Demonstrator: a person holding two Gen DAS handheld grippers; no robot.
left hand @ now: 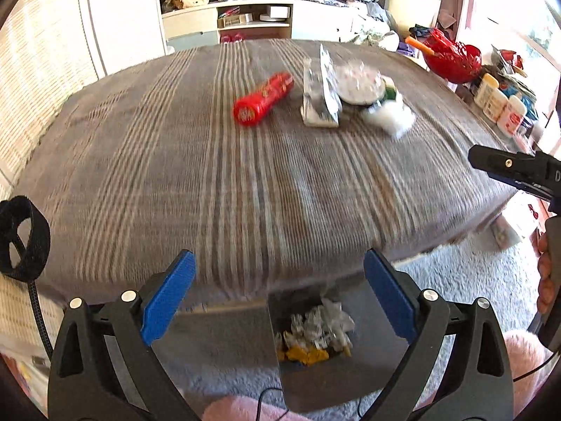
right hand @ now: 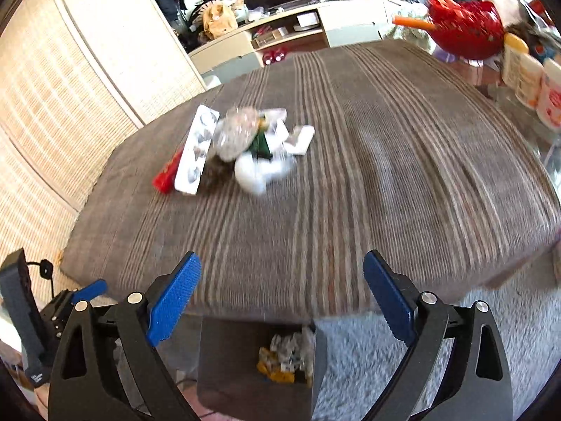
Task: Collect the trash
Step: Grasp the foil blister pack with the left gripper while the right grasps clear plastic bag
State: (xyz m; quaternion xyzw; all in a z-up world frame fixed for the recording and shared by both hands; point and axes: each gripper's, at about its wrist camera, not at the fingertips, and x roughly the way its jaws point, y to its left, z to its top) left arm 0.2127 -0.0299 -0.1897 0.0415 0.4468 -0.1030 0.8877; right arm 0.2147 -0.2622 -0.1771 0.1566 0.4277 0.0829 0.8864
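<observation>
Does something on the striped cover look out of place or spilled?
Yes. A red tube, a foil blister pack, a clear round lid and white crumpled paper lie scattered on the striped cover. They look like litter, not yet in the bin below.

Black hand-held gripper [left hand: 278,294] w/ blue pads, silver screws.

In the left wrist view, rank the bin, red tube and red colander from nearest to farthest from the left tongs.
1. Grey metal trash bin, directly below the left tongs.
2. Red cylindrical tube, mid-bed, left.
3. Red plastic colander, far right.
</observation>
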